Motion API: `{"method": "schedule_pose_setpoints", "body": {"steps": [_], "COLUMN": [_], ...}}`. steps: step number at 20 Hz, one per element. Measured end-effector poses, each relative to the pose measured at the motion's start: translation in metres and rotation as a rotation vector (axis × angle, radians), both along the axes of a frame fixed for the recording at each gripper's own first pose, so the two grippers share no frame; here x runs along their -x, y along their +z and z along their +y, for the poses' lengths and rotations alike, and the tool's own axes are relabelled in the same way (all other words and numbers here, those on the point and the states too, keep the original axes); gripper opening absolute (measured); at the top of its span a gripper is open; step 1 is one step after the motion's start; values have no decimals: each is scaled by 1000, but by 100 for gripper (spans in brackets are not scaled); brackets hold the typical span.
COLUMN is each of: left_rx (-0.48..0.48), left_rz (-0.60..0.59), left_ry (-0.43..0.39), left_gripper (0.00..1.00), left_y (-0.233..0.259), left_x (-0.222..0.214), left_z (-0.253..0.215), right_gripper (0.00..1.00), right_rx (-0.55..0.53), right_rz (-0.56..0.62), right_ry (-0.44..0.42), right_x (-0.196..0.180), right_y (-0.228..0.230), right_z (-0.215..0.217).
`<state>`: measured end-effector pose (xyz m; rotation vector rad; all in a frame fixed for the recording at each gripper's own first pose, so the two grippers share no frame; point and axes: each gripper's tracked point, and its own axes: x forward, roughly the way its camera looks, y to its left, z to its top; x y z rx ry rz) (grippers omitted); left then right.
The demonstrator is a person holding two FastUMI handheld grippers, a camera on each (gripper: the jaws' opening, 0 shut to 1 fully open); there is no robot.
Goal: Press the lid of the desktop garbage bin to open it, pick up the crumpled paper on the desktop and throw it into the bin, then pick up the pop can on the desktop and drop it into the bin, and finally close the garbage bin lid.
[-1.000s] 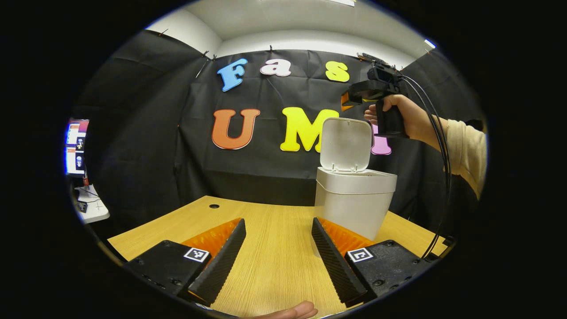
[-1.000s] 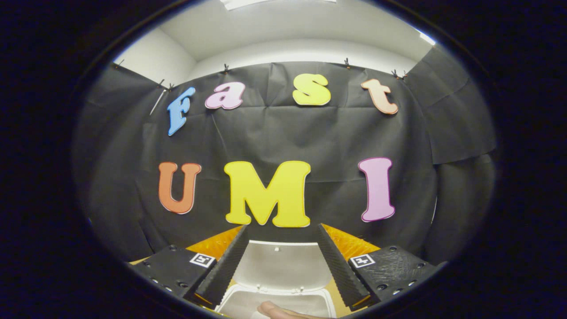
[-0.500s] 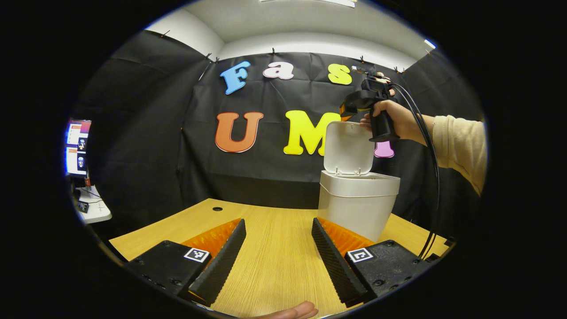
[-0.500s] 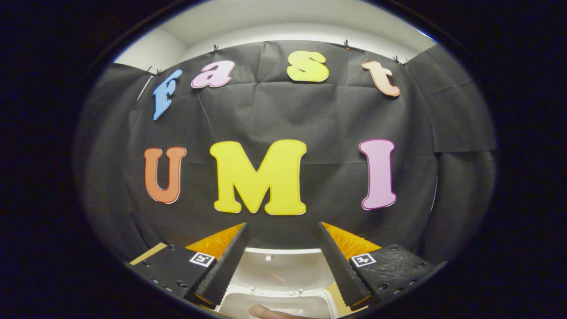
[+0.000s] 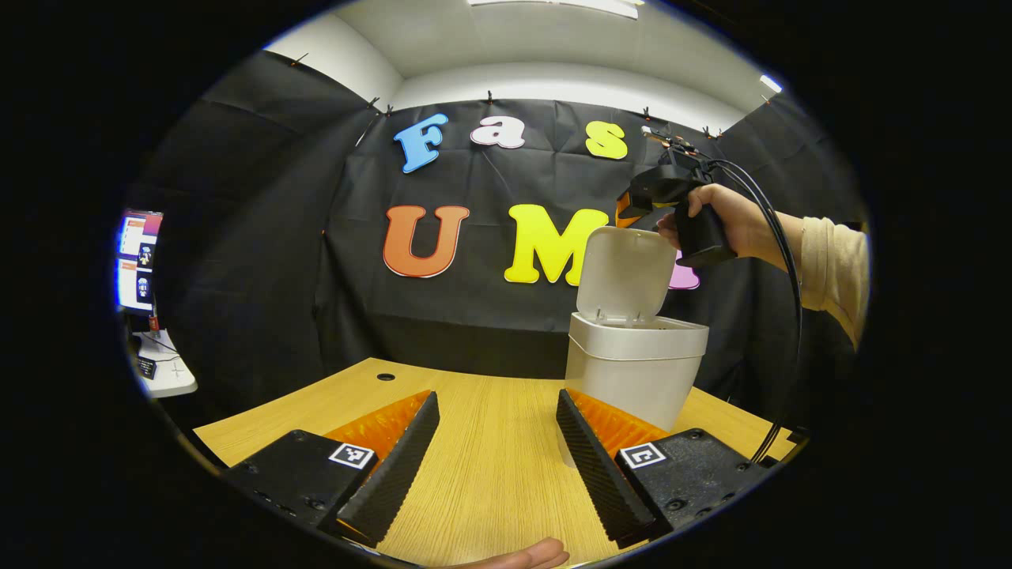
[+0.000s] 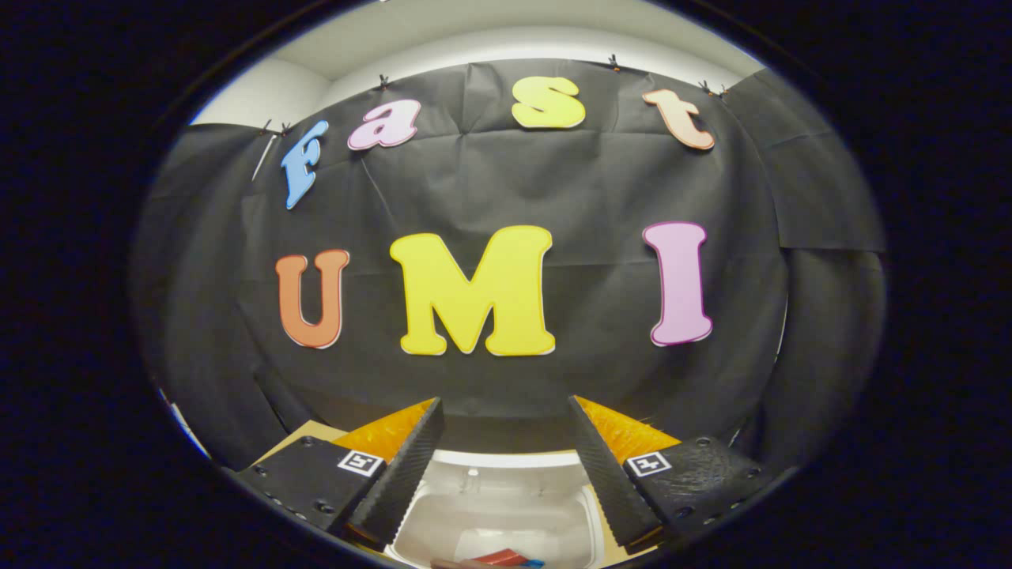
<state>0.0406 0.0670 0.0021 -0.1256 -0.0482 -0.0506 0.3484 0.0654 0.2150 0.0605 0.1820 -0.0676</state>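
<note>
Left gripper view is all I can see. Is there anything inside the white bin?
Observer: Yes. The right gripper view looks down into the garbage bin, and something red and blue, likely the pop can, lies inside.
Operator: Is the other gripper holding stuff?
Observer: No. The right gripper has its fingers spread with nothing between them.
Operator: Where's it pointing?
Observer: Over the open lid, toward the booth's back wall.
</note>
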Motion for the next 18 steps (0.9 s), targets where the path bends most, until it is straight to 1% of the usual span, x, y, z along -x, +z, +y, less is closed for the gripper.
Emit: {"method": "schedule_pose_setpoints", "body": {"steps": [1,2,3,4,9,12,13,14,15,16,17,18], "left_rx": [-3,-7,-8,-13,-50,-75,-81,-79,-75,-67,-58,-55], "left_rz": [-1,-7,-20,-28,-8,-1,6,11,13,15,15,16], "left_ry": [-1,-4,-9,-15,-31,-33,-34,-36,-40,-46,-50,-43], "left_gripper": [96,96,97,97,96,96,96,96,97,96,97,96], "left_y": [1,4,9,10,3,2,-1,-2,-2,-2,-2,-2], "left_x": [1,2,4,5,7,6,6,6,6,5,6,5], "left_z": [-1,-3,-5,-8,-22,-26,-27,-29,-30,-31,-33,-32], "right_gripper": [97,95,96,95,96,96,96,93,96,93,93,97], "right_rx": [2,-5,-13,-26,-101,-97,-88,-78,-72,-68,-67,-62], "right_rz": [33,52,66,79,166,197,204,205,194,184,169,157], "right_ry": [-7,6,14,22,24,22,20,22,16,10,7,4], "right_x": [3,9,12,15,31,41,43,46,48,52,55,58], "right_y": [-9,-18,-25,-33,-83,-110,-117,-123,-126,-128,-127,-128], "right_z": [-3,-2,-3,-6,-15,-12,-12,-12,-12,-12,-11,-9]}}
